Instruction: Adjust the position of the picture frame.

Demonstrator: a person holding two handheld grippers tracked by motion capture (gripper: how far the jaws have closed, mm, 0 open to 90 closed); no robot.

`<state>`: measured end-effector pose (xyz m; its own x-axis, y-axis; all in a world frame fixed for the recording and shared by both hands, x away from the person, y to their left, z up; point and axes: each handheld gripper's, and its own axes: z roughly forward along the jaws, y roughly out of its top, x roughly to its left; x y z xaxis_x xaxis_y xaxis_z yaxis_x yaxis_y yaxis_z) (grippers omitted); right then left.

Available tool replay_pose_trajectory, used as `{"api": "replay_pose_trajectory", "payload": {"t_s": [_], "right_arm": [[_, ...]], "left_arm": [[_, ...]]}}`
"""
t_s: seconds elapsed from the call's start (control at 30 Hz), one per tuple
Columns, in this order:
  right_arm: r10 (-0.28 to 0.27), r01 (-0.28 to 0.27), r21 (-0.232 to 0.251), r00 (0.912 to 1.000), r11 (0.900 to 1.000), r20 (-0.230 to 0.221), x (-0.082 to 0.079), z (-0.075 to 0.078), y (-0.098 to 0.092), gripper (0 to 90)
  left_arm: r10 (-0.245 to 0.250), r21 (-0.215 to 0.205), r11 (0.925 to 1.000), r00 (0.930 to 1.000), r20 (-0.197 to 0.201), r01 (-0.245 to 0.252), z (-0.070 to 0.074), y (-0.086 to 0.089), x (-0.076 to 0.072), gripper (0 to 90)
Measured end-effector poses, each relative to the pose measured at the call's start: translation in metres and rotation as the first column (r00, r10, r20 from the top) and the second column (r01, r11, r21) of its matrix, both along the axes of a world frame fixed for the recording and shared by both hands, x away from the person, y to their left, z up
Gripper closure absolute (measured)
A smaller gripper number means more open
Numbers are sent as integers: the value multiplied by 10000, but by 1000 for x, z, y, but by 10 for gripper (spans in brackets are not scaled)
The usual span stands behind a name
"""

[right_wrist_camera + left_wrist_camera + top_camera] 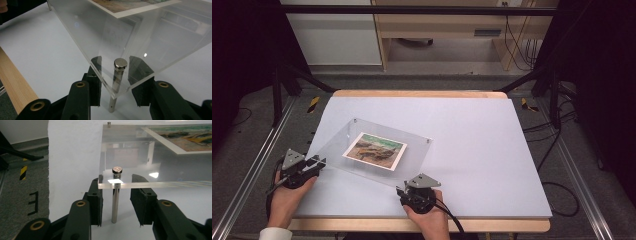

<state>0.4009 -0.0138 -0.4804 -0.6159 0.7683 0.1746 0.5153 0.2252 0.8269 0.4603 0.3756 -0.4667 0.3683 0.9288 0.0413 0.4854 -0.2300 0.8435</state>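
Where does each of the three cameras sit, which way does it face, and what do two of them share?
High view: above the near table edge, facing forward and down on the clear acrylic frame; forearms, hands, left gripper, right gripper.
Left gripper view: on that gripper, along its black jaws astride a metal corner post.
Right gripper view: likewise, its jaws astride another post.
Shared: both gripper views show the frame's picture.
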Motion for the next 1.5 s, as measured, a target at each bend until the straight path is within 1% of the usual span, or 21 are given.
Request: {"api": "replay_pose_trajectory", "payload": {"t_s": [0.03, 0.07, 0.2, 0.23, 0.3, 0.37, 0.4, 0.47, 0.53, 0.6, 0.73, 0.9, 0.93, 1.07, 1.13, 1.23, 1.3, 1.37, 1.5], "right_arm": [[0, 0, 0, 10000, 10000, 0, 0, 0, 0, 641], [-41, 41, 14, 10000, 10000, -12, 0, 0, 0, 643], [-70, 70, 0, 10000, 10000, -25, 1, 0, -1, 660], [-85, 85, 21, 10000, 10000, -52, 2, 0, -2, 669], [-104, 105, 61, 9999, 9999, -111, 2, 0, -2, 676], [-87, 87, 41, 9999, 10000, -127, 3, 0, -2, 686], [-96, 96, 12, 9999, 10000, -123, 3, 0, -3, 695], [-59, 59, 57, 9999, 10000, -159, 4, 0, -3, 705], [-25, 26, 82, 9998, 10000, -221, 3, 0, -2, 722], [2, 1, 122, 9996, 9999, -286, 3, 1, -2, 735], [-11, 17, 194, 9996, 9998, -295, 3, 0, -1, 735], [-19, 26, 211, 9995, 9998, -308, 4, -1, 0, 733], [-4, 12, 253, 9996, 9997, -286, 4, -1, 0, 736], [-39, 50, 301, 9994, 9995, -357, 4, -2, 2, 739], [-18, 26, 266, 9996, 9996, -290, 4, -2, 2, 740], [-62, 71, 283, 9995, 9996, -325, 3, -2, 3, 740], [-71, 78, 255, 9995, 9996, -305, 3, -3, 4, 747], [-76, 84, 264, 9995, 9996, -294, 4, -3, 4, 761], [-123, 133, 304, 9994, 9994, -325, 4, -4, 4, 775]], "left_arm": [[0, 0, 10000, 10000, 0, 0, 0, 0, 0, 628], [29, -89, 10000, 10000, 42, -28, -1, 0, 1, 628], [-54, 3, 10000, 10000, -11, 54, -1, 1, 3, 661], [-128, -142, 9998, 9999, -108, 126, -2, 2, 4, 687], [-146, -171, 9998, 9998, -166, 143, -2, 2, 4, 698], [-243, 9, 9997, 9995, -190, 243, -2, 1, 4, 715], [-249, -14, 9997, 9996, -148, 249, -2, 0, 4, 719], [-283, -93, 9996, 9994, -181, 281, -1, 0, 4, 748], [-329, -47, 9995, 9991, -251, 328, -1, 0, 4, 760], [-316, -100, 9995, 9991, -273, 313, -1, 0, 5, 769], [-344, -13, 9994, 9990, -289, 344, -2, 0, 6, 768], [-313, -141, 9994, 9992, -237, 309, -2, -1, 7, 764], [-306, -320, 9991, 9990, -315, 296, -2, 1, 8, 770], [-269, -425, 9988, 9990, -344, 254, -2, 3, 8, 800], [-262, -407, 9989, 9991, -341, 248, -2, 2, 8, 801], [-270, -403, 9989, 9990, -346, 256, -2, 2, 9, 792], [-279, -361, 9990, 9991, -308, 268, -3, 1, 9, 774], [-306, -327, 9990, 9989, -357, 294, -3, 0, 10, 768], [-274, -350, 9990, 9989, -390, 260, -3, 0, 11, 784]]}}
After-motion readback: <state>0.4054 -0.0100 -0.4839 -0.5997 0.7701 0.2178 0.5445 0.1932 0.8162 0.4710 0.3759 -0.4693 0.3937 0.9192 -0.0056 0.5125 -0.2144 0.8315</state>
